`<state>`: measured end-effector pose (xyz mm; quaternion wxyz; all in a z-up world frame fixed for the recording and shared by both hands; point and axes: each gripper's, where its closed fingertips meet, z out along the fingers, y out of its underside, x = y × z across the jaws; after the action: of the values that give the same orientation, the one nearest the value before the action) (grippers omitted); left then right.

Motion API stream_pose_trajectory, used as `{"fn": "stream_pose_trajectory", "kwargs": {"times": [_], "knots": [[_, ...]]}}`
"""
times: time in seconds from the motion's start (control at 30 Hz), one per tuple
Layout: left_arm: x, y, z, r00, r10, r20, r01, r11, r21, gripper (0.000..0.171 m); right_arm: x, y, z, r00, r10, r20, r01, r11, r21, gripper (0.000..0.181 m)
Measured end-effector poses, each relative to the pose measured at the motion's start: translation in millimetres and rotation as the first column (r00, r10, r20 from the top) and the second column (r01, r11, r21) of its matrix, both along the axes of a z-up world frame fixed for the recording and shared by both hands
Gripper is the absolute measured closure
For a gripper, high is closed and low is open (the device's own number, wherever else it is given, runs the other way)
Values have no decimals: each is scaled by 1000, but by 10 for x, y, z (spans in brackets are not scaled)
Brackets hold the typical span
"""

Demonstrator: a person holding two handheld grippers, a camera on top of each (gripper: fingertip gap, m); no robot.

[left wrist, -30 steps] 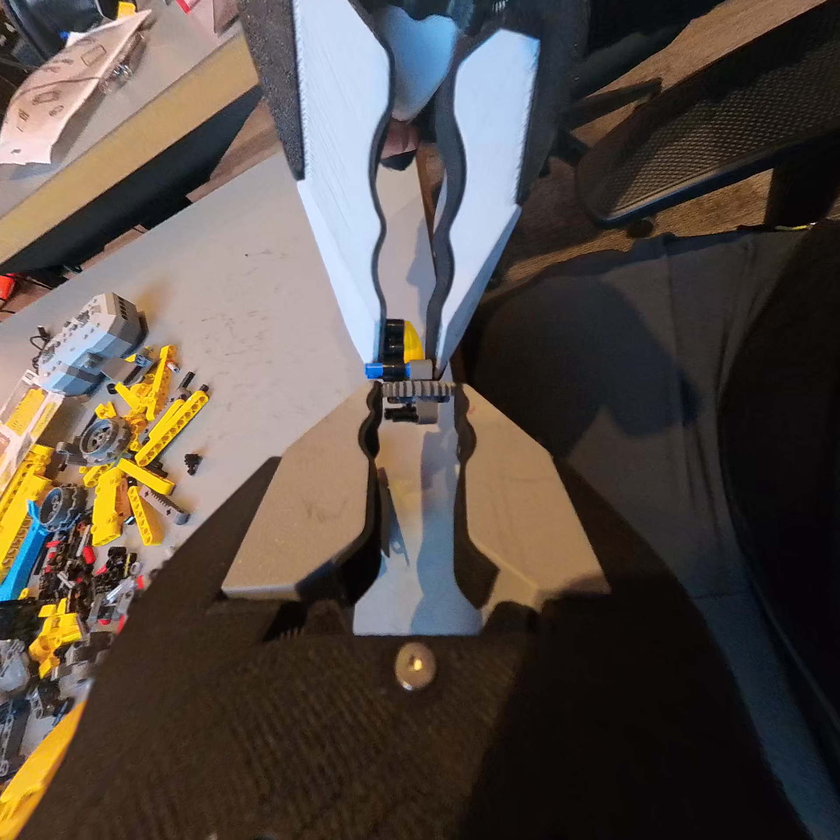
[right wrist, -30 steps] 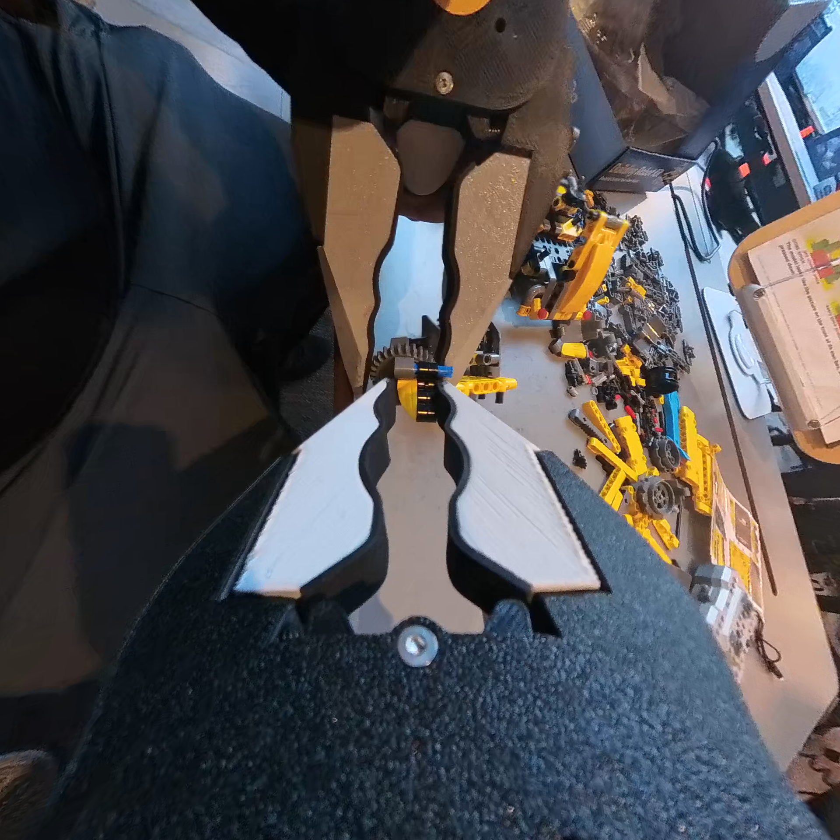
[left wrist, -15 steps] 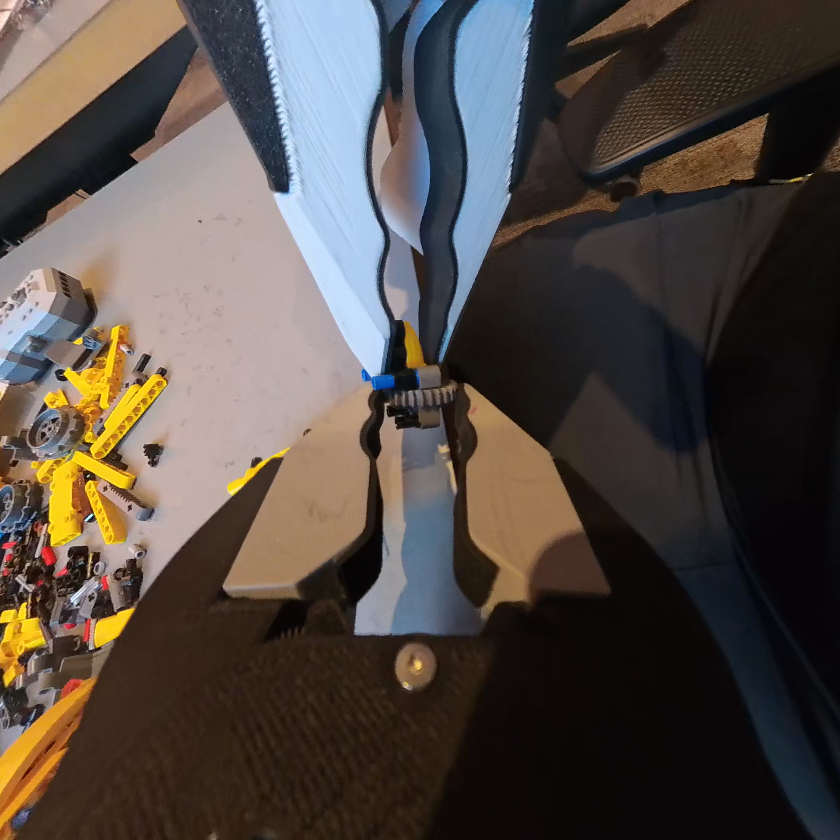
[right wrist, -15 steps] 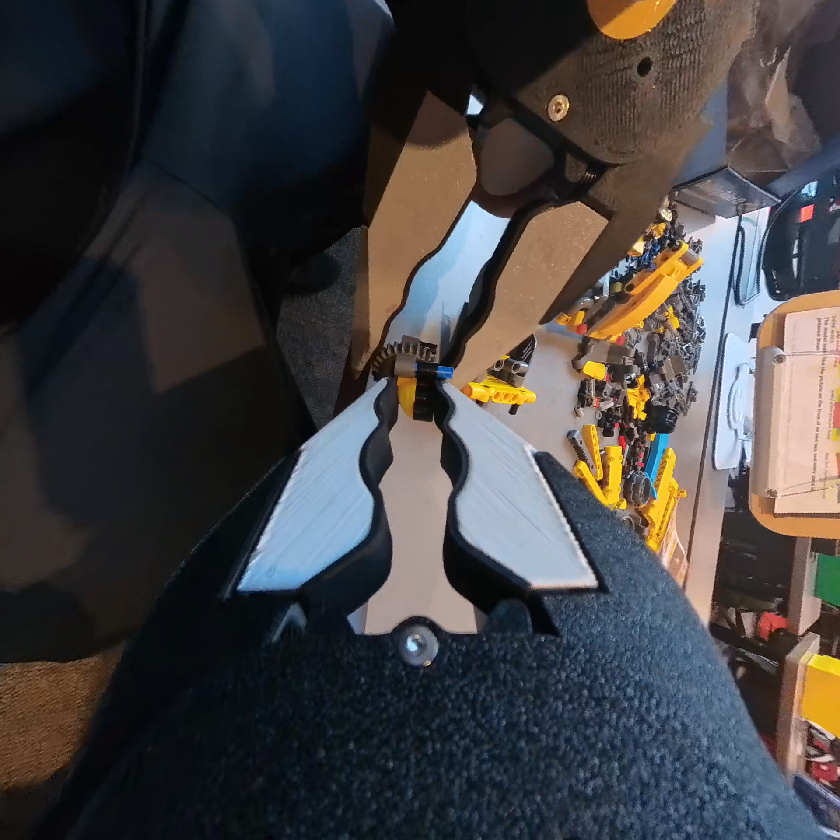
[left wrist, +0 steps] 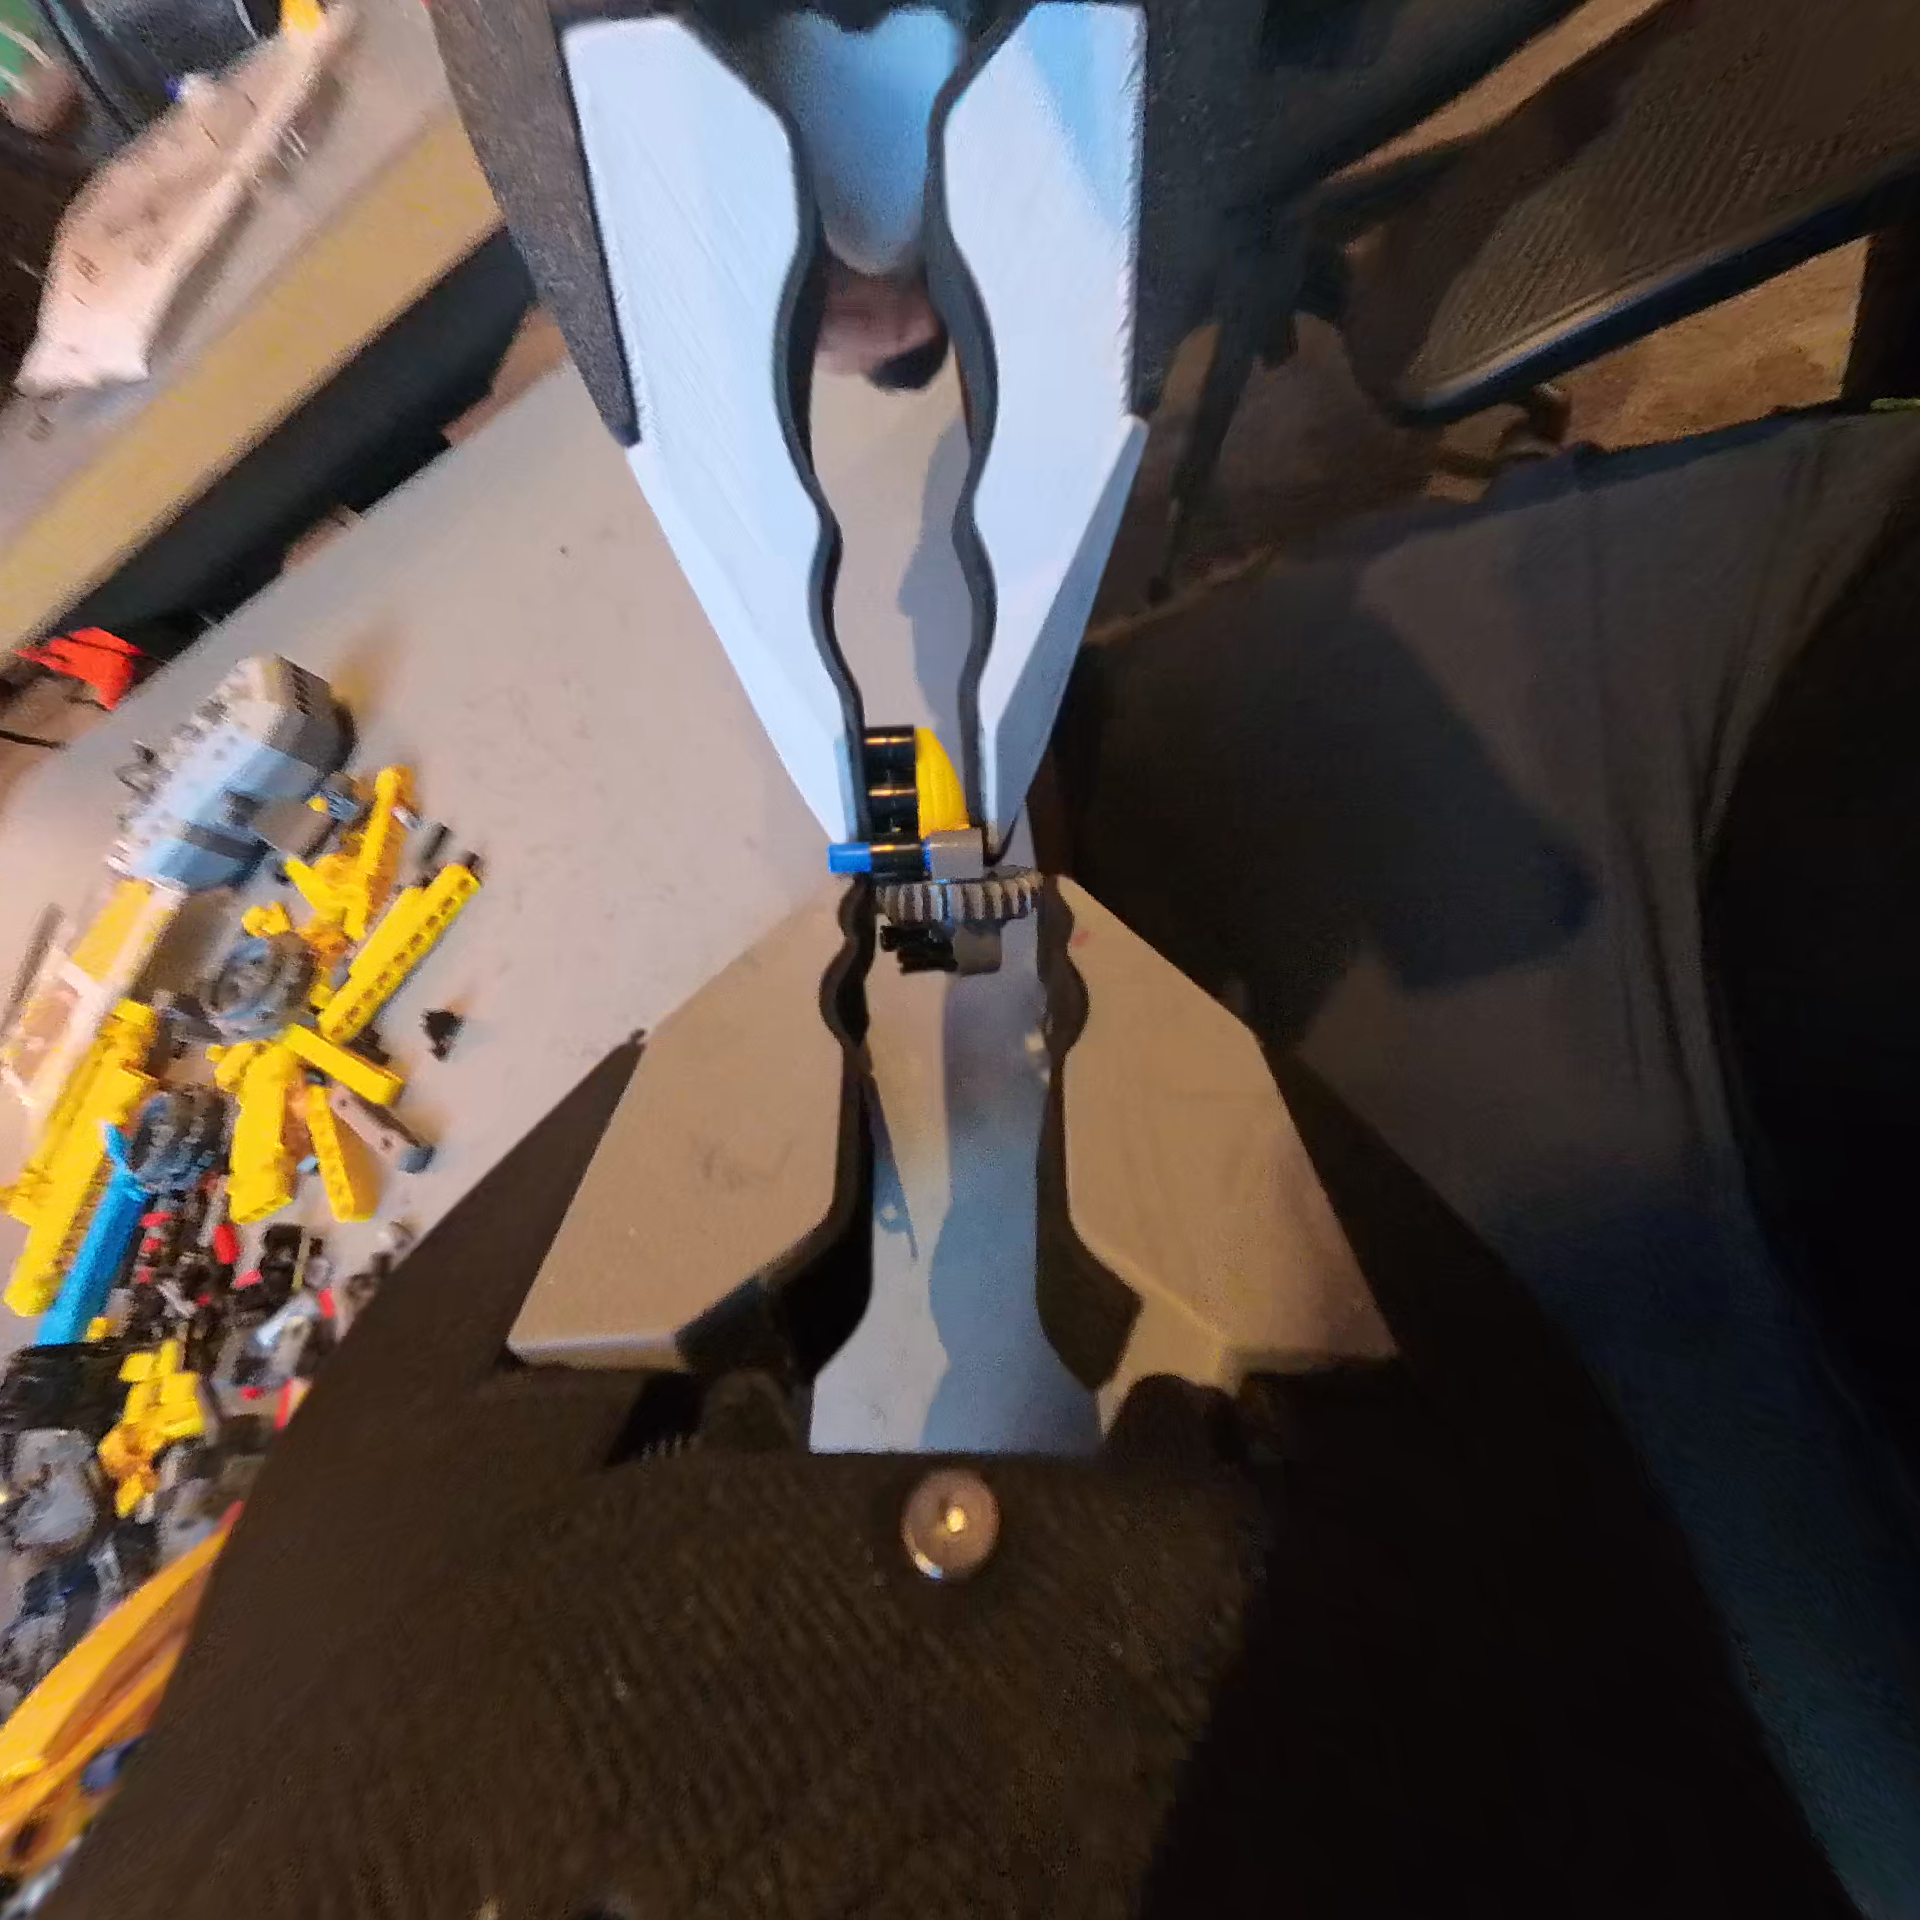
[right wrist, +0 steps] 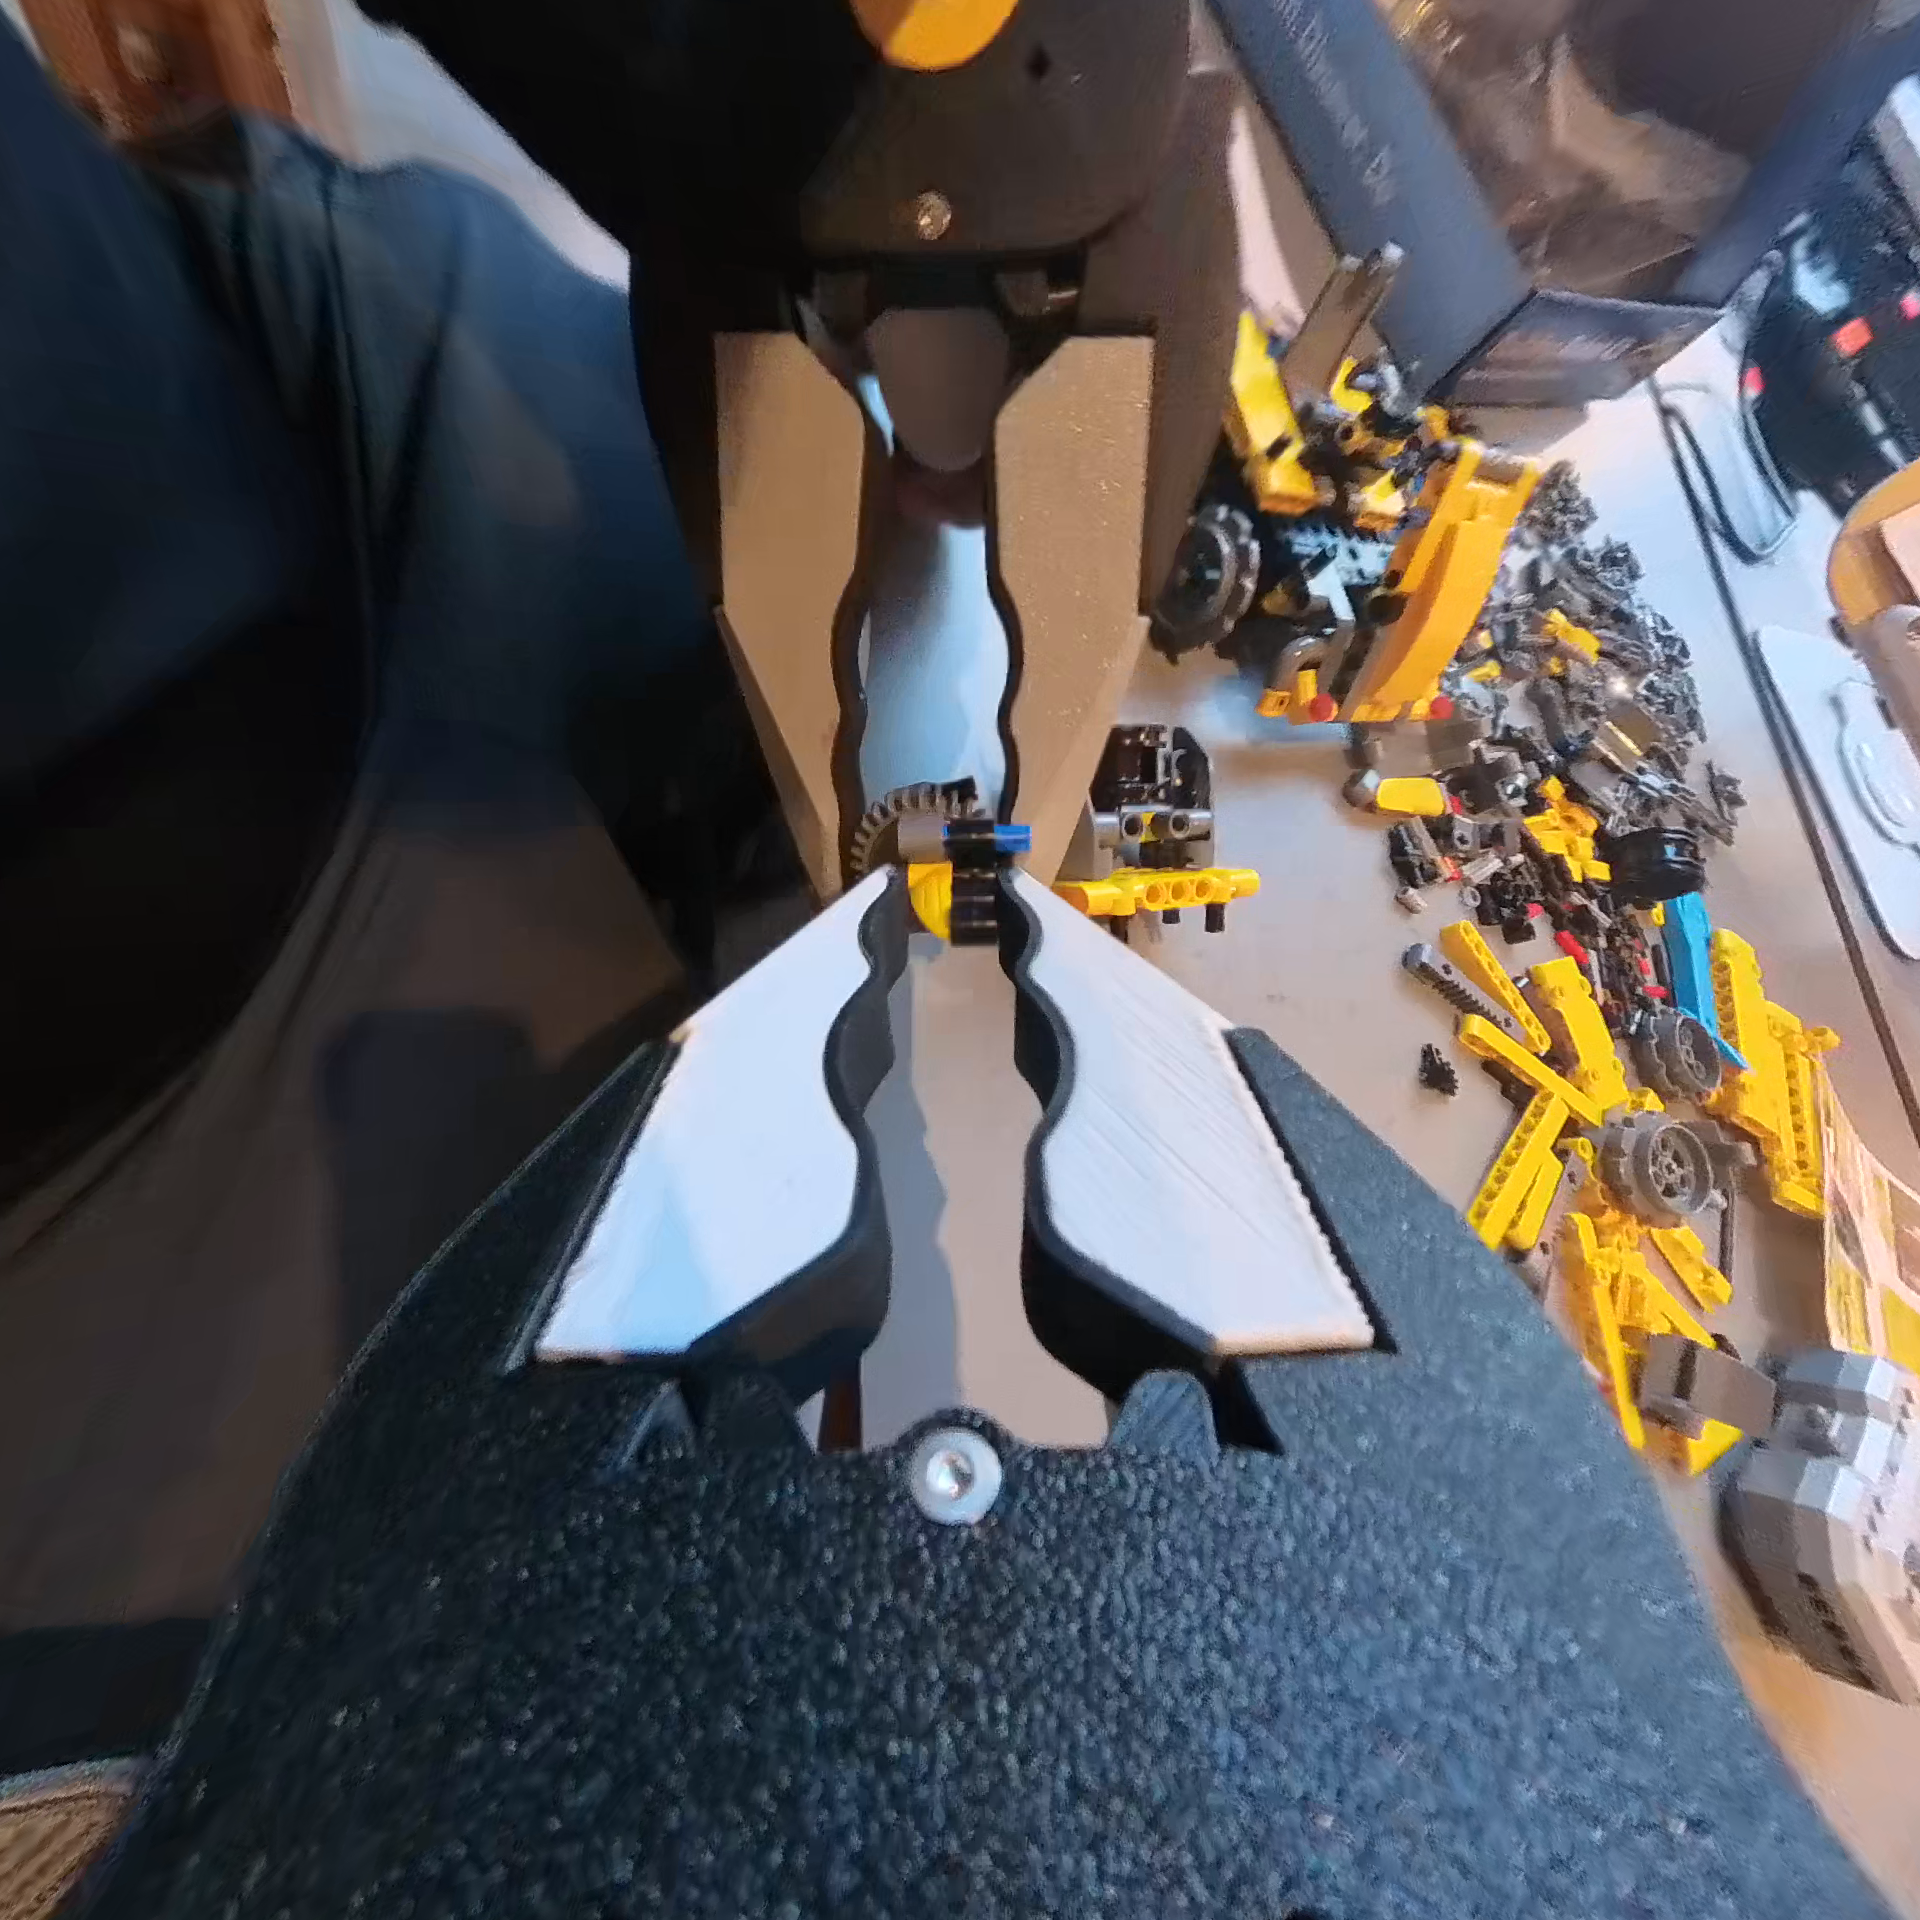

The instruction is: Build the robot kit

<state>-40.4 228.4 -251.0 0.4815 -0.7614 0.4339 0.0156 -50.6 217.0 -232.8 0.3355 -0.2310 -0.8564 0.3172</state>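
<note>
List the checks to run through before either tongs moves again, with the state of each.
1. Left tongs shut on the grey gear: ok.
2. Right tongs shut on the black-and-yellow piece: ok.
3. The two held pieces meet between the facing tips: ok.
4. Blue pin in place, one end sticking out sideways: ok.
5. Joint between gear and piece fully seated: cannot tell, the tips hide it.
6. Held pieces apart from the loose bricks on the table: ok.
</note>
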Motion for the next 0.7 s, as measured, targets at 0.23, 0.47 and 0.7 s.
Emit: {"fn": "stream_pose_trajectory", "kwargs": {"times": [0.23, 0.47, 0.7], "knots": [[169, -172, 571, 948, -166, 271, 109, 971, 214, 142, 156, -76, 619, 985, -38, -170, -18, 950, -312, 157], [317, -288, 1033, 852, -375, 365, 188, 870, 455, 142, 283, -250, 842, 968, -17, -251, -75, 933, -352, 160], [415, -314, 1087, 831, -422, 363, 219, 848, 483, 141, 391, -286, 1006, 956, -25, -291, -84, 931, -356, 160]]}}
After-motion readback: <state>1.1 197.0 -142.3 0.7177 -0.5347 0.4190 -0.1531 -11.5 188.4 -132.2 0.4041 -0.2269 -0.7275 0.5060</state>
